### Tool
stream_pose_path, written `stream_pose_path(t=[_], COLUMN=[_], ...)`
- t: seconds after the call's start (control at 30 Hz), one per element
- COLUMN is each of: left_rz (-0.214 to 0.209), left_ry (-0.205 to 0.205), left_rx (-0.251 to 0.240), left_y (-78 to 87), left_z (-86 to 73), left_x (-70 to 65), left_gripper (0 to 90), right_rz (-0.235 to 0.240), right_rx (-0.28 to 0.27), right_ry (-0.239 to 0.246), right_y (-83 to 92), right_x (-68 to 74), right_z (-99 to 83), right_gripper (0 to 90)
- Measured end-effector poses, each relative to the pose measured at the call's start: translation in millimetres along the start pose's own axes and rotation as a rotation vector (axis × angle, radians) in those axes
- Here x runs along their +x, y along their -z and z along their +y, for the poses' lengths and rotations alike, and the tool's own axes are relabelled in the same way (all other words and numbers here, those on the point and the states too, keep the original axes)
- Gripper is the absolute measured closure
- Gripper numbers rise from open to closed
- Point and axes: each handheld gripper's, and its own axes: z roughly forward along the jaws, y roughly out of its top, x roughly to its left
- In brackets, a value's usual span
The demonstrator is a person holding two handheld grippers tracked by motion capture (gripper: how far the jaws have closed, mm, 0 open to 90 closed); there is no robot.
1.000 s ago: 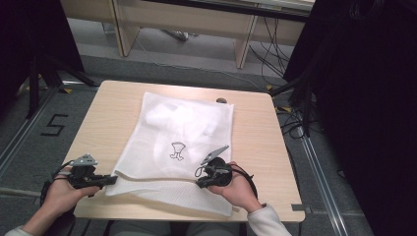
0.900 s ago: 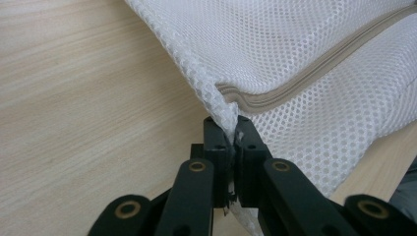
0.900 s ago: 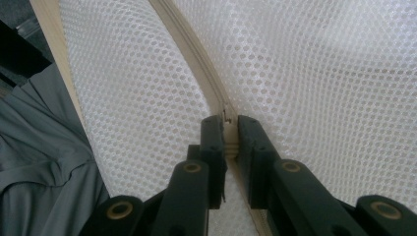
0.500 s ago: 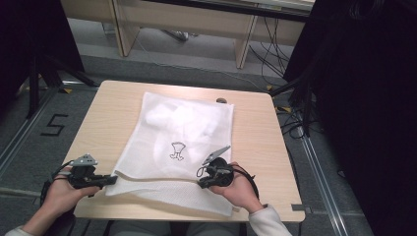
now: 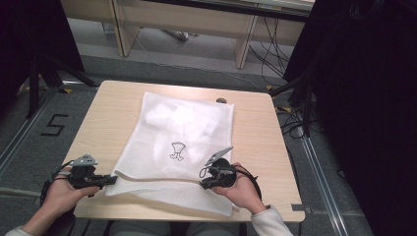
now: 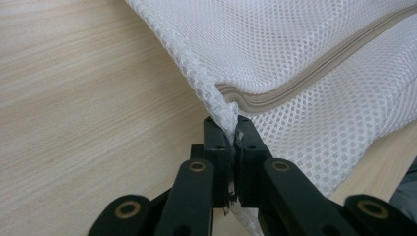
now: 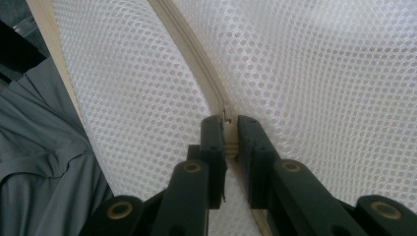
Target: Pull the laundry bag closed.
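Where the mesh bag folds over at the near edge of the counter, its contents stay unclear. Long axis runs near-to-far; zipper lies crosswise w/ near end. Left tongs clamp bag's corner by zipper end; right tongs pinch the zipper.

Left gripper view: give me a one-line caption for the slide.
Left gripper shut on the corner of the white mesh bag, right at the end of its beige zipper, above the wooden table.
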Motion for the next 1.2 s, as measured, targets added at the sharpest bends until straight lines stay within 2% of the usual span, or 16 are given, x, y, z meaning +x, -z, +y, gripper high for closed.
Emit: stream_pose_path(t=[0.07, 0.1, 0.2, 0.3, 0.43, 0.5, 0.6, 0.67, 0.7, 0.73, 0.8, 0.83, 0.97, 1.1, 1.13, 1.2], left_rz=[-0.002, 0.001, 0.003, -0.002, -0.002, 0.004, -0.001, 0.002, -0.002, 0.005, 0.004, 0.001, 0.006, 0.000, 0.002, -0.001], left_ry=[-0.012, 0.003, -0.010, -0.010, -0.012, -0.010, -0.011, -0.010, -0.012, -0.012, -0.011, -0.011, -0.011, -0.010, -0.012, -0.010], left_rx=[0.012, -0.014, -0.007, 0.012, 0.014, -0.007, 0.014, -0.002, 0.015, 0.008, 0.010, 0.007, -0.003, 0.011, 0.013, 0.009], left_y=[0.8, -0.9, -0.3, 0.9, 0.9, -0.3, 1.0, 0.0, 0.9, 0.5, 0.8, 0.6, -0.3, 0.6, 0.8, 0.9], left_z=[0.1, -0.5, -0.6, 0.0, 0.0, -0.6, 0.0, -0.6, 0.0, -0.2, -0.1, -0.3, -0.6, -0.1, 0.0, 0.1], left_x=[1.1, -0.5, 0.7, 1.2, 1.3, 0.6, 1.3, 0.9, 1.3, 0.9, 1.0, 1.1, 0.6, 1.1, 1.1, 1.1], left_gripper=[85.5, 85.5, 85.5, 85.5, 85.5, 85.5, 85.5, 85.5, 85.5, 85.5, 85.5, 85.5, 85.5, 85.5, 85.5, 85.5], right_rz=[-0.005, -0.004, -0.007, -0.007, -0.008, -0.007, -0.006, -0.009, -0.005, -0.013, -0.010, -0.009, -0.021, -0.019, -0.020, -0.019], right_rx=[-0.002, -0.003, 0.002, 0.010, 0.009, 0.008, 0.012, 0.017, 0.025, 0.016, 0.016, 0.022, 0.023, 0.021, 0.024, 0.014], right_ry=[-0.003, -0.002, -0.003, 0.000, -0.007, -0.005, -0.007, -0.006, -0.053, -0.023, -0.010, -0.034, -0.021, -0.012, -0.026, -0.008], right_y=[0.4, 0.6, 0.7, 0.4, 1.3, 1.3, 0.6, 1.3, 2.8, 3.2, 3.4, 4.3, 6.6, 6.2, 6.8, 7.6], right_x=[-0.2, -0.3, 0.1, -0.4, -1.5, -1.4, -1.2, -1.2, 1.5, -0.8, -1.6, 0.0, -2.7, -2.9, -2.5, -4.1], right_z=[-1.2, -1.5, -1.5, -2.4, -4.5, -4.9, -6.2, -6.4, -7.0, -7.0, -7.5, -8.2, -10.3, -10.8, -11.2, -11.5], right_gripper=[82.3, 82.3, 82.3, 82.3, 82.3, 82.3, 82.3, 82.3, 82.3, 82.3, 82.3, 82.3, 82.3, 82.3, 82.3, 82.3])
